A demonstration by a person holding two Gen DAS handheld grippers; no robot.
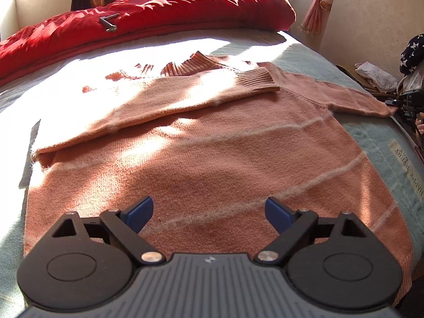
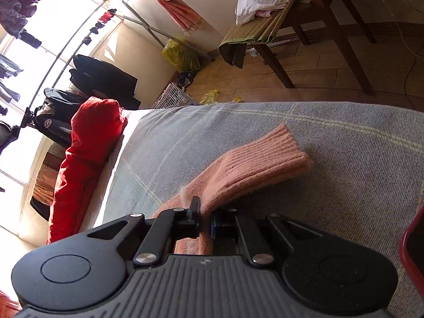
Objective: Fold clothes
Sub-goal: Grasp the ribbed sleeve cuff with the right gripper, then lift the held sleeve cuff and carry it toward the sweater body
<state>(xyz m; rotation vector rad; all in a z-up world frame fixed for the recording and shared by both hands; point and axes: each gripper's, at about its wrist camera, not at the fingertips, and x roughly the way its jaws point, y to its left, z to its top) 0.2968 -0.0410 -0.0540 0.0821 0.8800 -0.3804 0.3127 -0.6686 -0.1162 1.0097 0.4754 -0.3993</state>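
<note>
A pink sweater [image 1: 212, 145] lies flat on the bed [image 1: 371, 137], 1 sleeve folded across its chest. The left gripper [image 1: 209, 213] hangs over its lower part, jaws wide apart and holding nothing. The right gripper [image 2: 204, 218] has its jaws pinched tight on the other sleeve [image 2: 254, 167]. A red quilt [image 1: 148, 13] lies bunched along the bed's far edge.

Each gripper [image 1: 209, 212] [image 2: 204, 216]: black linkage arms, silver rivets, blue pads, ribbed grey body.

hard window sunlight, blown-out glare across the sweater [image 1: 185, 159] and bed [image 1: 331, 61], soft shadows, fisheye-bent edges
</note>
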